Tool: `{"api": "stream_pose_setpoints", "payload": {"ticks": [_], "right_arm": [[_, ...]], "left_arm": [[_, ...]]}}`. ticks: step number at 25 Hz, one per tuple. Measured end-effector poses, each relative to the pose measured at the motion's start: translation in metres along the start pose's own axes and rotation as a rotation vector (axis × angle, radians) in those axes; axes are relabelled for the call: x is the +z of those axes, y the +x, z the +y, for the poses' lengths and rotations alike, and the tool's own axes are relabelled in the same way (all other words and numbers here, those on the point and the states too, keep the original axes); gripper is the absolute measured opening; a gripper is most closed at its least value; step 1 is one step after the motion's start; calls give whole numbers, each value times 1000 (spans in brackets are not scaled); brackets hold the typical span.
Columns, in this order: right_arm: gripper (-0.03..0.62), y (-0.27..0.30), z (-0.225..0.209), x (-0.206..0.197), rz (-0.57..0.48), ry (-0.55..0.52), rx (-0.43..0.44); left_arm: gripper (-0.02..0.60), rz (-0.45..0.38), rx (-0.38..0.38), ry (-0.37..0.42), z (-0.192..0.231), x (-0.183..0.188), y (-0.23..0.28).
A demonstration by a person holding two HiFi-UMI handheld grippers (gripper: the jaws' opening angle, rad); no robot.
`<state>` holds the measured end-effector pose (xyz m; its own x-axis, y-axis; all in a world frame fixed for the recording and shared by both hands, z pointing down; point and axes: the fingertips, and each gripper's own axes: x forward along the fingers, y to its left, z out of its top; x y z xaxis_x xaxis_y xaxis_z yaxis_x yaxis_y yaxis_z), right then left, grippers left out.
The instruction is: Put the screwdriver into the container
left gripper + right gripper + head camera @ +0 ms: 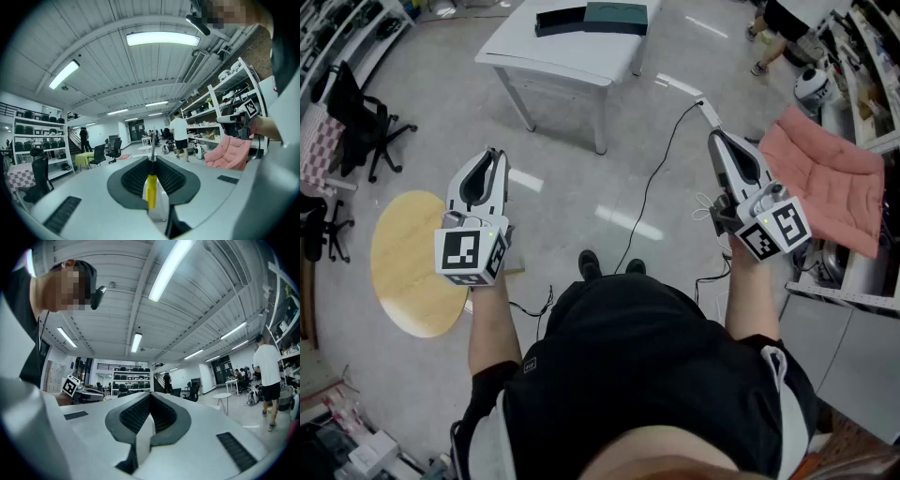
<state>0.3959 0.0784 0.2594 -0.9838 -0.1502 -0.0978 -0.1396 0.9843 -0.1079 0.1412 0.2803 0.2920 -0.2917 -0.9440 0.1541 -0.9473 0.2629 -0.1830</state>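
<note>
A screwdriver [151,190] with a yellow handle and a thin metal shaft stands between the jaws of my left gripper [152,159], which is shut on it. In the head view the left gripper [492,157] is held up at the left, over the floor beside a round wooden table [405,267]. My right gripper [718,141] is raised at the right, and its jaws [151,395] are shut with nothing between them. Both gripper views look level across a large workshop. I see no container that I can tell apart as the task's.
A white table [572,52] with dark boxes [591,17] stands ahead. Black office chairs [356,117] are at the left, a pink cushion [825,178] and shelving at the right. A black cable [652,187] runs over the floor. People stand far off [179,136].
</note>
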Motion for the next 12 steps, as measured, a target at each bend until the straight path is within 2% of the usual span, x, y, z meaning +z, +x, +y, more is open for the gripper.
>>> {"api": "stream_pose_setpoints", "payload": {"ticks": [12], "right_arm": [[29, 5, 2, -9, 11, 15, -16]], "left_arm": [[64, -20, -10, -40, 5, -2, 9]]}}
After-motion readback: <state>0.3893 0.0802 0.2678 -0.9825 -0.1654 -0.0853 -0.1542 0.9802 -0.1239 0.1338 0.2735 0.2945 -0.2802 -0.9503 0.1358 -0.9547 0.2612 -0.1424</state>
